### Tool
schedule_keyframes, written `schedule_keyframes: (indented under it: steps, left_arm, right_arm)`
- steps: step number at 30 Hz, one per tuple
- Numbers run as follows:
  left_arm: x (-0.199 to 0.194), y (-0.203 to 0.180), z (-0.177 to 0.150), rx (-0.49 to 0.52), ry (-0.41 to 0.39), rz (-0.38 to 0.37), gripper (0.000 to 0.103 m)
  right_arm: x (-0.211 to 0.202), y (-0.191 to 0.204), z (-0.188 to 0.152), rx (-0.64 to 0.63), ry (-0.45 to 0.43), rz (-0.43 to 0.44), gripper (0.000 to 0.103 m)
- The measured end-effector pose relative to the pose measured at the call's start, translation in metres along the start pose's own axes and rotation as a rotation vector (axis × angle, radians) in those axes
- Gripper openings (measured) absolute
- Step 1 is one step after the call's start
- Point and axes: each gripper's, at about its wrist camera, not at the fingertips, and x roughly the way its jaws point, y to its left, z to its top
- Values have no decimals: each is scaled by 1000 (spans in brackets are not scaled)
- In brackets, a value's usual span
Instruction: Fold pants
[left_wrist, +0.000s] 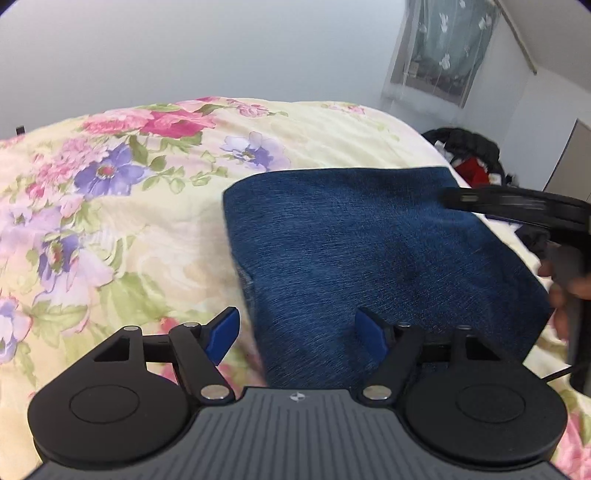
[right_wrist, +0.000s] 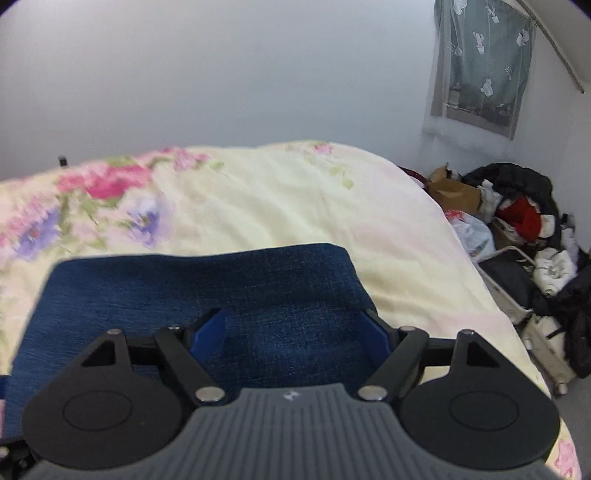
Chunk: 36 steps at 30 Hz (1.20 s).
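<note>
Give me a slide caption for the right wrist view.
Open right gripper above folded blue pants on a floral bedspread, clutter piled beside the bed.

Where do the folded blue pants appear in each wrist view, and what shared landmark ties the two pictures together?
Left wrist view: the folded blue pants fill the centre-right, on the floral bedspread, ahead of the open left gripper.
Right wrist view: the pants lie lower centre-left, under the open right gripper.
Shared landmark: the curtained window, upper right in both.
</note>
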Motion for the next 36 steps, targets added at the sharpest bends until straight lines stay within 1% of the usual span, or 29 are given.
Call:
schedule_keyframes:
  steps: [1,2,3,4,5,6,7,9,10,11,12,13,14,15,16,18,21,22,23,25,28,29,31,33,35,36]
  left_arm:
    - [-5,9,-2,-18,-8,-22,84]
    - [-9,18,-4,-39,-14,-48,84]
    - [-11,27,-6,-66,-8,-78,84]
    - [-12,37,-8,-106,5,-113,84]
    - [-11,46,-10,-152,20,-157,84]
    - [-9,54,-12,-200,38,-201,84]
    - [-6,60,-13,-238,56,-240,84]
    - [1,66,-16,-277,75,-302,84]
    - [6,67,-17,-292,86,-330,84]
    - [11,68,-18,-311,96,-374,84]
    - [17,67,-19,-329,108,-400,84]
    - [23,65,-20,-329,126,-392,84]
    - [29,62,-20,-321,138,-377,87]
    - [32,61,-20,-320,132,-373,90]
    - [34,60,-20,-318,124,-374,91]
    - [38,58,-19,-318,123,-375,93]
    - [39,55,-16,-303,125,-372,93]
    - [40,54,-15,-302,127,-371,93]
    - [41,54,-14,-307,130,-372,93]
    - [43,53,-12,-316,134,-374,94]
    - [48,49,-6,-306,130,-384,95]
    - [50,47,-5,-321,131,-390,95]
    - [58,47,-1,-359,131,-410,96]
    - [65,47,5,-401,144,-412,98]
    - [70,49,9,-442,146,-419,99]
    - [75,52,9,-462,145,-431,99]
  right_arm:
    - [-16,-17,-1,67,-23,81,83]
    - [-29,-37,-3,140,-19,166,82]
    - [-39,-58,-6,212,4,251,82]
    - [-46,-78,-10,267,28,317,82]
    - [-53,-95,-14,302,52,355,82]
    - [-59,-110,-19,310,69,366,82]
    - [-64,-123,-27,311,90,352,83]
    - [-69,-145,-43,352,137,354,83]
    - [-69,-154,-52,396,158,378,83]
    - [-70,-160,-61,437,164,412,83]
    - [-71,-166,-70,479,165,451,83]
    - [-69,-168,-79,521,167,491,83]
    - [-66,-168,-85,548,165,513,83]
    - [-63,-168,-90,559,163,517,83]
    - [-60,-168,-92,563,164,501,83]
    - [-56,-167,-94,594,161,527,83]
    - [-56,-166,-90,621,152,606,83]
    - [-57,-165,-90,619,150,620,83]
    - [-58,-164,-90,614,152,622,82]
    - [-56,-162,-92,610,192,574,81]
    - [-52,-157,-93,584,234,583,83]
    - [-49,-154,-91,580,250,585,83]
    - [-36,-144,-87,576,277,551,83]
    - [-20,-135,-83,606,304,561,83]
    - [-11,-129,-81,662,298,575,84]
    - [-8,-128,-81,700,286,600,84]
